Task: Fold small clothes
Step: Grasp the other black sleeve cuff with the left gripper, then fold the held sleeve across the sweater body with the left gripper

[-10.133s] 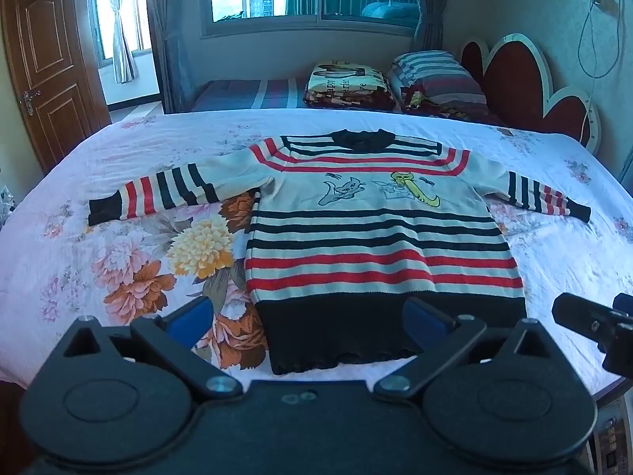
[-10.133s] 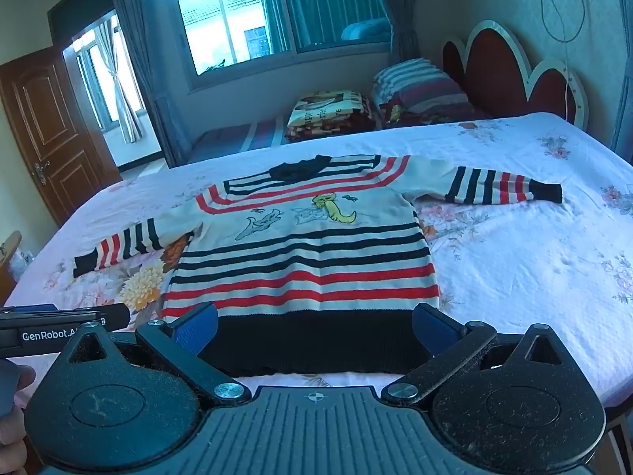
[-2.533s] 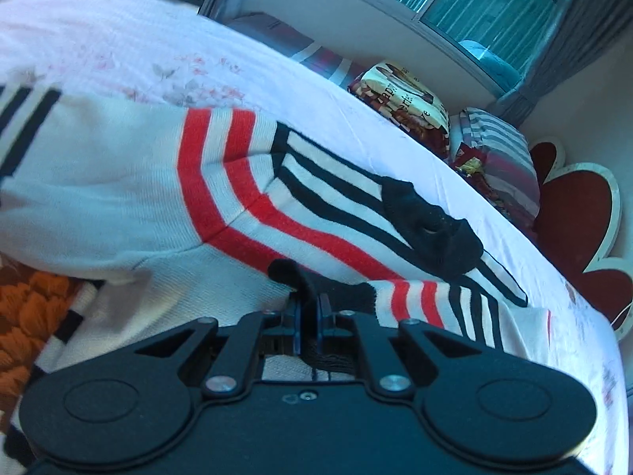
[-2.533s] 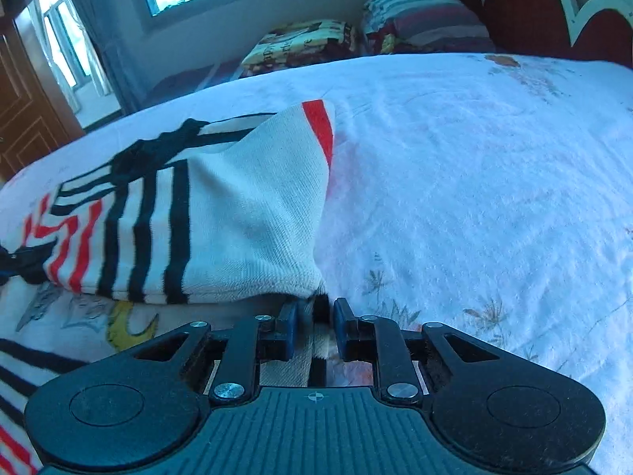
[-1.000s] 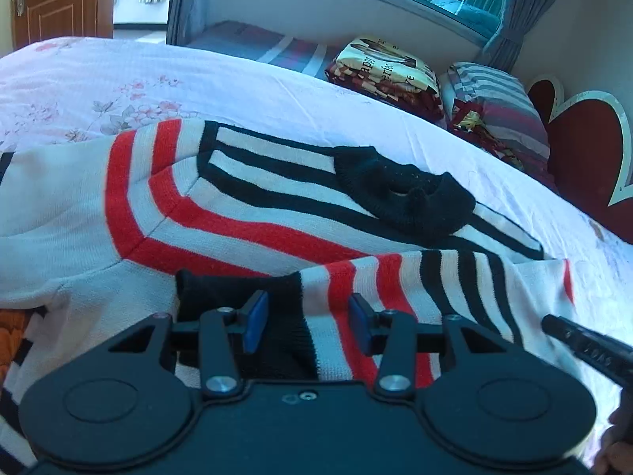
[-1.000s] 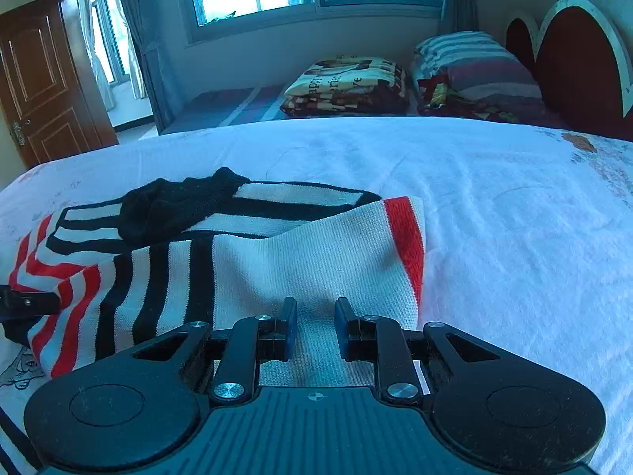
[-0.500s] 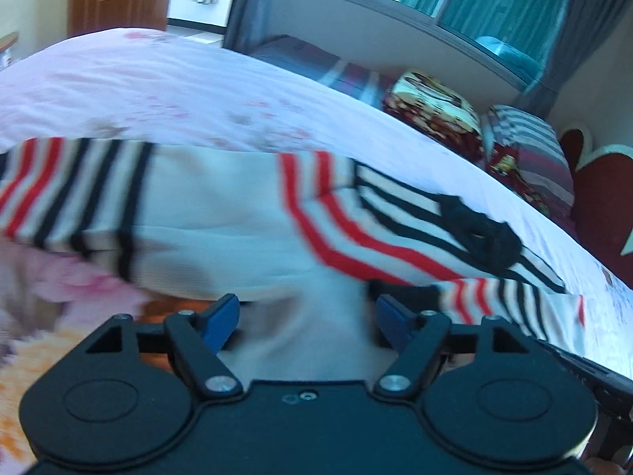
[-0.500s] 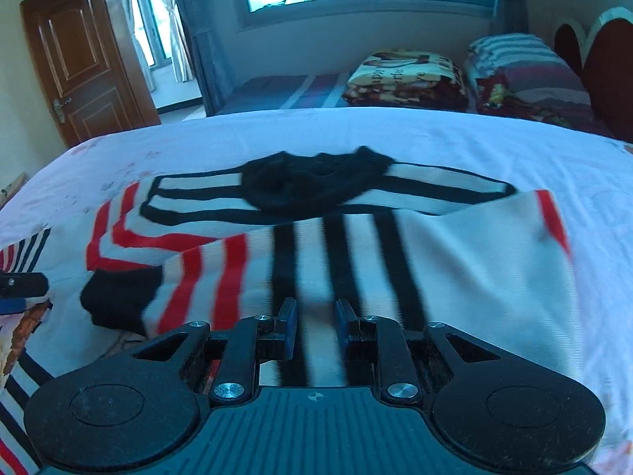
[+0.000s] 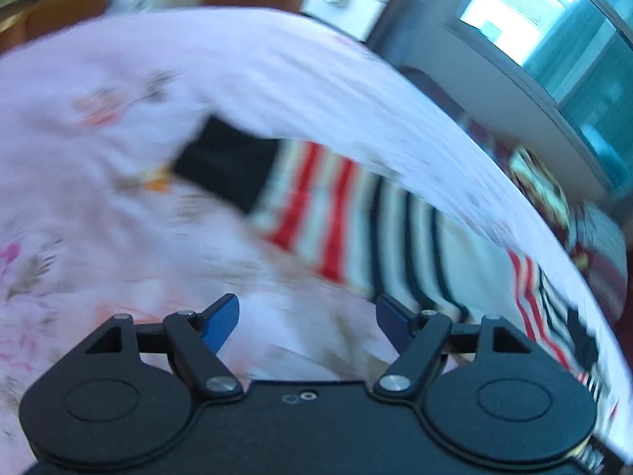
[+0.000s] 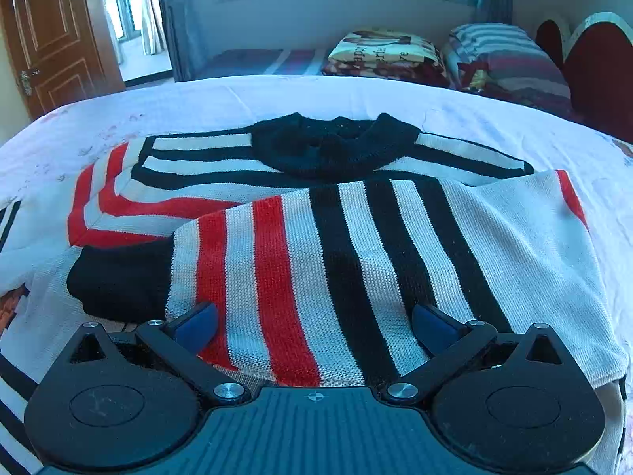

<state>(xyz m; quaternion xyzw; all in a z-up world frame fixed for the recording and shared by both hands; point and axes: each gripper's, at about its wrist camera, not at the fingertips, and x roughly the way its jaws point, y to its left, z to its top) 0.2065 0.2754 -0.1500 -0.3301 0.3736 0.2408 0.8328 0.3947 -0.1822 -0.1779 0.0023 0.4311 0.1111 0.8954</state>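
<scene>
The right hand-held gripper (image 10: 314, 326) is hovering with its jaws spread apart over the sweater (image 10: 316, 206), gripping nothing; one striped sleeve (image 10: 300, 253) is lying folded across the chest below the black collar (image 10: 336, 146). The left hand-held gripper (image 9: 306, 316) is likewise gaping wide and empty above the floral bed (image 9: 118, 217), with the other sleeve (image 9: 316, 206) stretching flat just beyond it, blurred. Pillows (image 10: 510, 59) are sitting farthest back.

Bare bedsheet (image 9: 118, 237) before the outstretched sleeve (image 9: 316, 206).
</scene>
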